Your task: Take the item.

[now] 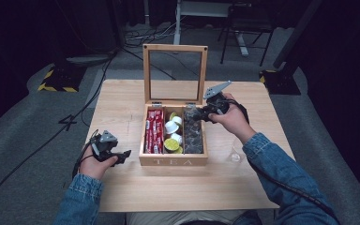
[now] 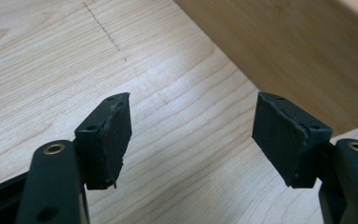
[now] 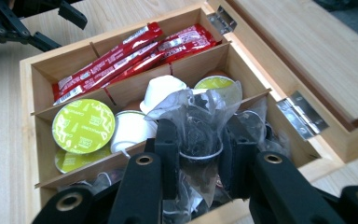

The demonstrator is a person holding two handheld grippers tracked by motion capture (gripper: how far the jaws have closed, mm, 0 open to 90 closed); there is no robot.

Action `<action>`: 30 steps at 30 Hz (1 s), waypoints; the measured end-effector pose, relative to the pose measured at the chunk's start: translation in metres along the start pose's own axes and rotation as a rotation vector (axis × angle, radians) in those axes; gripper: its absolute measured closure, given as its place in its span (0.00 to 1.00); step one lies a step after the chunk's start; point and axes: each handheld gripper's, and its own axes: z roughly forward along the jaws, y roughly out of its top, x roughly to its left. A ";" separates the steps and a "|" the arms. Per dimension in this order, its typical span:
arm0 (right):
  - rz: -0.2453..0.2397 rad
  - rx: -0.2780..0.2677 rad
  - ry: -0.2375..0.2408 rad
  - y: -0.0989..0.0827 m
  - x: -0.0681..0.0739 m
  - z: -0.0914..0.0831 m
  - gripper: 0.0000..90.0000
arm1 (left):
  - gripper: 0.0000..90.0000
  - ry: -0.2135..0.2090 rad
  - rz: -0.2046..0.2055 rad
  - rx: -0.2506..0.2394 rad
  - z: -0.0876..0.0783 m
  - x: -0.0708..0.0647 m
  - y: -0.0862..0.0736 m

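A wooden tea box (image 1: 173, 161) stands in the middle of the table with its glass lid (image 1: 175, 48) upright. My right gripper (image 1: 198, 114) hovers over the box's right compartment, shut on a clear plastic packet (image 3: 198, 126) of dark contents tied with a white band. The packet hangs just above other dark packets in that compartment. My left gripper (image 1: 124, 154) rests low over the table, left of the box. Its jaws stand open with nothing between them (image 2: 193, 135), and the box's outer wall (image 2: 298, 51) is just beyond.
Red sachets (image 3: 130, 53) fill the left compartment. Green-topped and white capsules (image 3: 84, 125) lie in the middle one. A small clear cup-like thing (image 1: 236, 152) stands on the table right of the box. Cables and stands crowd the floor behind the table.
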 end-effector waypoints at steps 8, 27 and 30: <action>0.019 -0.026 -0.029 -0.008 0.004 -0.026 0.81 | 0.32 -0.005 -0.002 0.003 0.002 -0.001 0.000; 0.064 -0.053 -0.114 -0.050 0.018 -0.087 0.81 | 0.32 0.002 0.010 0.035 0.004 -0.004 0.000; 0.067 -0.052 -0.121 -0.056 0.022 -0.093 0.81 | 0.32 0.005 0.015 0.042 0.004 -0.004 0.000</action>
